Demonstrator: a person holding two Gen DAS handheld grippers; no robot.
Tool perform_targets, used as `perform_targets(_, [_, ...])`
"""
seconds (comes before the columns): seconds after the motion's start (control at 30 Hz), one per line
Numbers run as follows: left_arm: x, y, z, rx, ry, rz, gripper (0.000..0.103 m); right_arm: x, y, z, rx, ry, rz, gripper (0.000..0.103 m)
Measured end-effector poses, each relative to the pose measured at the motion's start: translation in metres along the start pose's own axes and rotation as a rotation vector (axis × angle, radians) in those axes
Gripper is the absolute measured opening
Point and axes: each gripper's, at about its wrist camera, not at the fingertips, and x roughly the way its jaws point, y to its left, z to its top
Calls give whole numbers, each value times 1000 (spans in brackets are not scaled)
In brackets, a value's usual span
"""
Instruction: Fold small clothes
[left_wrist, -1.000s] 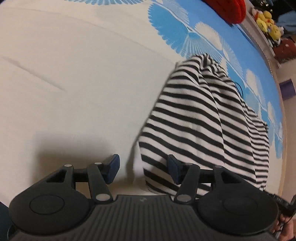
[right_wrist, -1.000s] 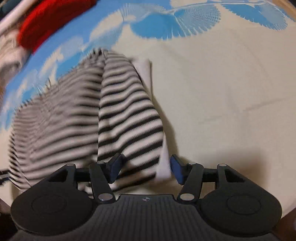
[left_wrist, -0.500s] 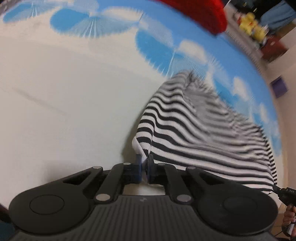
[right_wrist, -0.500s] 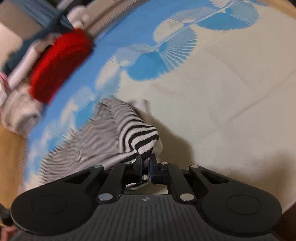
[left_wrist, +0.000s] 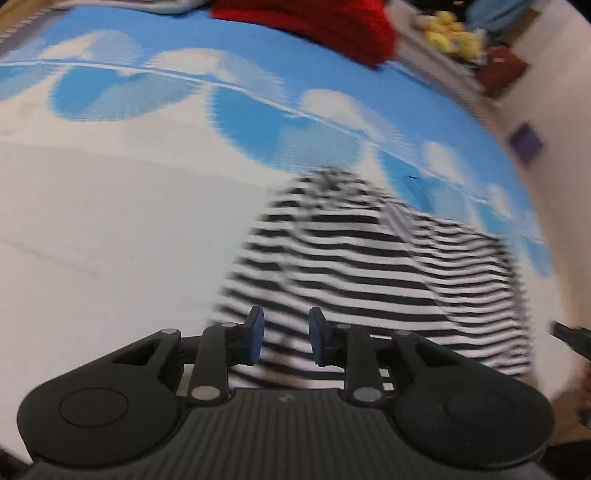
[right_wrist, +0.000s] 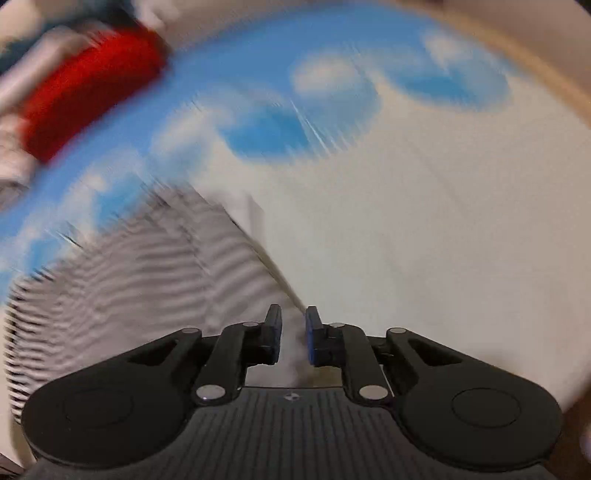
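Observation:
A black-and-white striped garment (left_wrist: 369, 266) lies bunched on the blue-and-white patterned bedspread (left_wrist: 110, 206). My left gripper (left_wrist: 284, 338) hovers over its near edge with the jaws apart and nothing between them. In the right wrist view the same garment (right_wrist: 140, 280) lies to the left, heavily blurred. My right gripper (right_wrist: 293, 334) is at the garment's right edge with a narrow gap between the jaws and holds nothing that I can make out.
A red cushion (left_wrist: 314, 22) lies at the far edge of the bed, also in the right wrist view (right_wrist: 85, 92). Yellow soft toys (left_wrist: 450, 33) and a purple item (left_wrist: 524, 140) lie beyond the bed at right. Bare bedspread (right_wrist: 424, 240) stretches right of the garment.
Both grippers were shut on the garment's edge half a second ago and lifted it; now both have opened and the garment has dropped back onto the bed. Both views are blurred by motion.

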Motion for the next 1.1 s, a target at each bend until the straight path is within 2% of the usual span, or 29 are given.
perform_targets(0.07, [13, -14, -3, 65, 57, -5, 28, -1, 11, 0, -36, -8, 114, 17])
perform_targets(0.13, [30, -24, -9, 129, 116, 29, 29, 13, 26, -7, -126, 63, 137, 18])
perform_targets(0.2, [47, -18, -19, 151, 184, 99, 31, 30, 35, -16, -215, 147, 92, 27])
perform_targets(0.23, [57, -13, -21, 145, 224, 165, 33, 43, 38, -25, -260, 211, 22, 29])
perform_targets(0.27, [58, -5, -23, 131, 238, 215, 51, 57, 36, -31, -292, 278, -49, 29])
perform_targets(0.3, [56, 1, -21, 104, 222, 264, 57, 62, 34, -36, -308, 307, -94, 31])
perform_targets(0.33, [51, 7, -17, 82, 187, 308, 56, 59, 33, -34, -313, 282, -112, 31])
perform_targets(0.37, [45, 11, -12, 63, 135, 355, 55, 56, 34, -30, -305, 234, -126, 31])
perform_targets(0.4, [37, 14, -6, 37, 81, 367, 55, 50, 33, -25, -284, 178, -131, 31])
perform_targets(0.43, [32, 16, -1, 7, 40, 340, 55, 43, 32, -20, -256, 127, -117, 31])
perform_targets(0.5, [21, 15, 9, -60, -57, 233, 55, 33, 33, -13, -215, 35, -85, 33])
perform_targets(0.57, [22, 3, 18, -55, -100, 166, 55, 38, 37, 2, -204, -38, -52, 34])
perform_targets(0.63, [34, -12, 28, -24, -113, 138, 56, 47, 45, 9, -206, -72, -30, 36])
perform_targets(0.73, [51, -27, 38, 19, -126, 140, 56, 66, 59, 19, -225, -82, -13, 46])
perform_targets(0.97, [109, -36, 70, 101, -155, 196, 56, 115, 80, 31, -337, -67, -99, 46])
perform_targets(1.0, [118, -35, 73, 109, -151, 196, 46, 122, 80, 31, -344, -58, -103, 42])
perform_targets(1.03, [123, -32, 77, 118, -151, 190, 28, 130, 80, 33, -350, -47, -108, 33])
perform_targets(1.07, [125, -30, 81, 125, -156, 178, 3, 135, 79, 35, -347, -43, -105, 3])
perform_targets(1.1, [124, -28, 85, 127, -187, 188, 3, 138, 77, 39, -323, -49, -91, 1])
